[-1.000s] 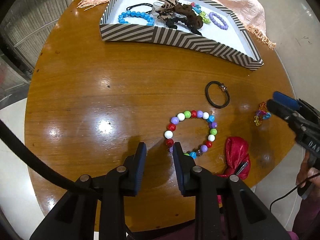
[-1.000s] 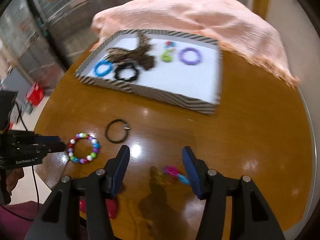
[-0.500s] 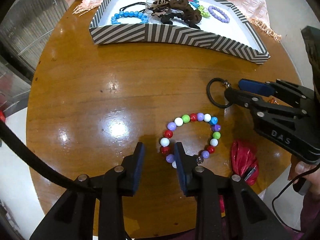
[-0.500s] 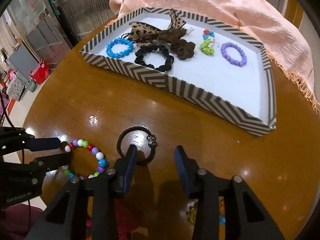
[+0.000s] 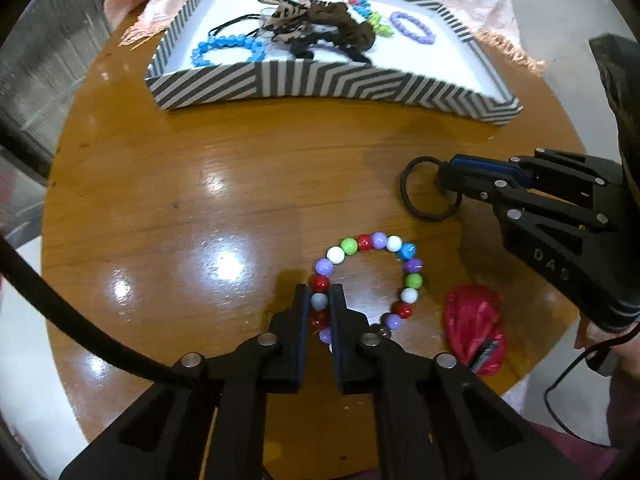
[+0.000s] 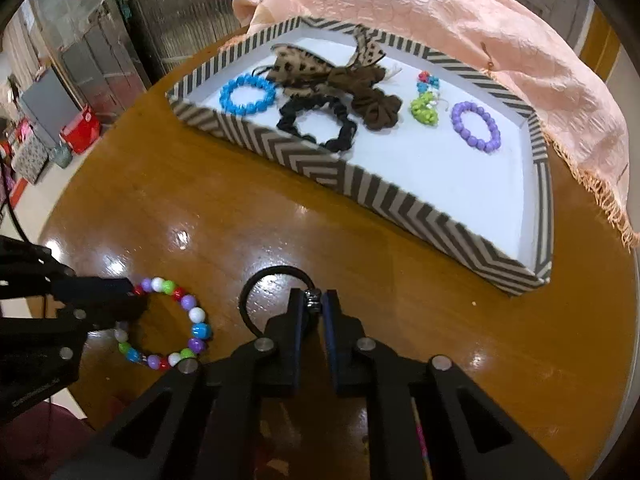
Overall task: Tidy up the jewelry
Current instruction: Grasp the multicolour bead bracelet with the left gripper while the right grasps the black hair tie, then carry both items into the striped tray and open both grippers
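Note:
A multicoloured bead bracelet (image 5: 372, 276) lies on the round wooden table (image 5: 200, 200). My left gripper (image 5: 319, 300) is shut on its near left beads. It also shows in the right wrist view (image 6: 176, 328). A black hair band (image 5: 420, 196) with a metal clasp lies to the right. My right gripper (image 6: 314, 300) is shut on its clasp (image 6: 313, 299). A striped tray (image 5: 320, 84) with a white floor stands at the back. It holds a blue bracelet (image 6: 248, 94), a black scrunchie (image 6: 316, 124), a brown bow, green beads and a purple bracelet (image 6: 476, 126).
A peach cloth (image 6: 440, 12) drapes behind the tray. A red pouch (image 5: 474, 328) lies near the table's right front edge. The right gripper's body (image 5: 560, 224) reaches in over the table's right side. Boxes and a grille stand beyond the table's left.
Both grippers have moved forward and closed: the left onto the bead bracelet, the right onto the black hair band's clasp. Both were open half a second ago.

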A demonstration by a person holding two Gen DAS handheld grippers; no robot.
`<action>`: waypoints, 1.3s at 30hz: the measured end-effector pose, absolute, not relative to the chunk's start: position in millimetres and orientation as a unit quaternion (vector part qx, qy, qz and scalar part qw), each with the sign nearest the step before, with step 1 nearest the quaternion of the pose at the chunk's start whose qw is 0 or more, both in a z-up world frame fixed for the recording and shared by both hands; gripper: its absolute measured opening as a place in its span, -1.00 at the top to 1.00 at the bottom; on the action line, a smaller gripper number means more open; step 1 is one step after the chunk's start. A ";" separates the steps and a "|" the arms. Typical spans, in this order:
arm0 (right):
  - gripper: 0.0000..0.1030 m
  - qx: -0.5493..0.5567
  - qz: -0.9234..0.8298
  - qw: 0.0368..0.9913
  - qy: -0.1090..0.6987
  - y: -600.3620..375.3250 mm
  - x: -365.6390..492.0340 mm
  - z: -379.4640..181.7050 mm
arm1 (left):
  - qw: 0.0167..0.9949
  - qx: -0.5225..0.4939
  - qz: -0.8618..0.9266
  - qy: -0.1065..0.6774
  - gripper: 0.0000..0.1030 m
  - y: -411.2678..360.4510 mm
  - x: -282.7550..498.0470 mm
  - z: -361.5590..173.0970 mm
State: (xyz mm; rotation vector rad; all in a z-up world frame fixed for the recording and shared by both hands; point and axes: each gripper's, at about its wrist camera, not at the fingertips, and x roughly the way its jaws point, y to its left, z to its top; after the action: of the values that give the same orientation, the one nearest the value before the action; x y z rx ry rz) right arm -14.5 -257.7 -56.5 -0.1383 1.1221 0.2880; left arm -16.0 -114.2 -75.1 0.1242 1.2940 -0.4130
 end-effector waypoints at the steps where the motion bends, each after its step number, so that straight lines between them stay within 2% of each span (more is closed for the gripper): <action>1: 0.82 -0.062 0.136 0.837 0.526 -260.2 -15.0 -51.5 | 0.778 0.054 -0.195 0.595 0.82 -114.0 -14.6 -70.7; 20: 0.81 -0.011 0.086 0.884 0.458 -327.6 -2.1 29.4 | 0.818 0.038 -0.237 0.522 0.82 -111.0 18.7 25.3; 39: 0.81 0.012 0.057 0.877 0.477 -368.8 43.5 11.4 | 0.827 0.042 -0.246 0.504 0.82 -181.2 69.7 41.3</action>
State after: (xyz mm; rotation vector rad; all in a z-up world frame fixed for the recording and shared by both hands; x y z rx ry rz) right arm 43.5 -368.8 11.4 0.0255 0.9952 0.1198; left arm 69.7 -181.2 41.3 0.0899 1.0694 -0.5225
